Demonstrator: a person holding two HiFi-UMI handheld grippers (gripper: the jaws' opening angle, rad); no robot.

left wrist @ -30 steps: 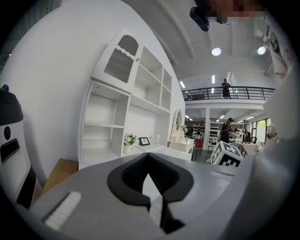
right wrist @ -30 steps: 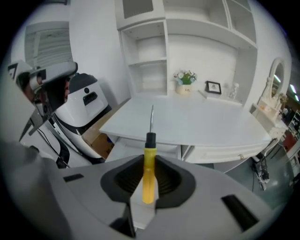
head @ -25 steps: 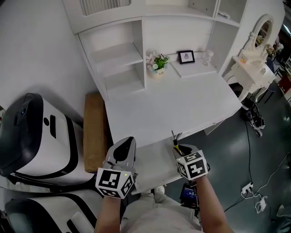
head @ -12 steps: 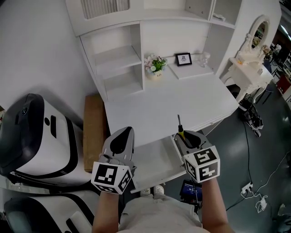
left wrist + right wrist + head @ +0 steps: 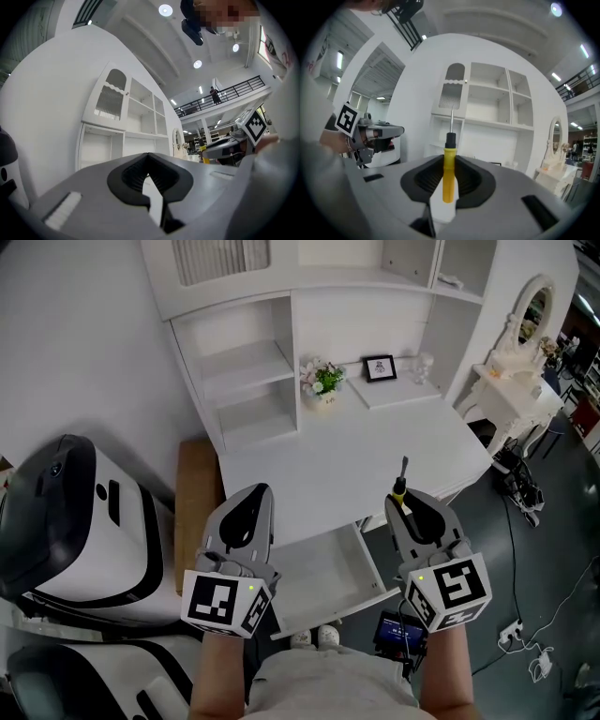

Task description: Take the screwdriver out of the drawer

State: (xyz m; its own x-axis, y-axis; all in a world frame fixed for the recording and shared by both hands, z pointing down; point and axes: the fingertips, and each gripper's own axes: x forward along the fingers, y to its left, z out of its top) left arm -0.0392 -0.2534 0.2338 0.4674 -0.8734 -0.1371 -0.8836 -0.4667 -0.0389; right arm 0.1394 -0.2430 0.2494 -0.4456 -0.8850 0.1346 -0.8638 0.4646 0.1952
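Observation:
My right gripper (image 5: 412, 509) is shut on the screwdriver (image 5: 400, 487), clamping its yellow handle, above the desk's front edge to the right of the open white drawer (image 5: 323, 570). In the right gripper view the yellow handle (image 5: 448, 176) sits between the pads, and the black collar and steel shaft stick out past the jaws toward the shelves. My left gripper (image 5: 247, 509) hovers over the drawer's left end with its jaws together and nothing between them. The drawer's visible inside is bare white.
The white desk (image 5: 356, 451) carries a small flower pot (image 5: 322, 379) and a picture frame (image 5: 380, 367) at the back, under open shelves (image 5: 246, 381). A white and black machine (image 5: 75, 521) and a brown board (image 5: 195, 512) stand left. A dressing table (image 5: 516, 367) and floor cables (image 5: 525, 491) are right.
Both grippers have risen. The right one has lifted the screwdriver up out of the drawer and levelled out, so the shaft points toward the shelves. The left stays shut.

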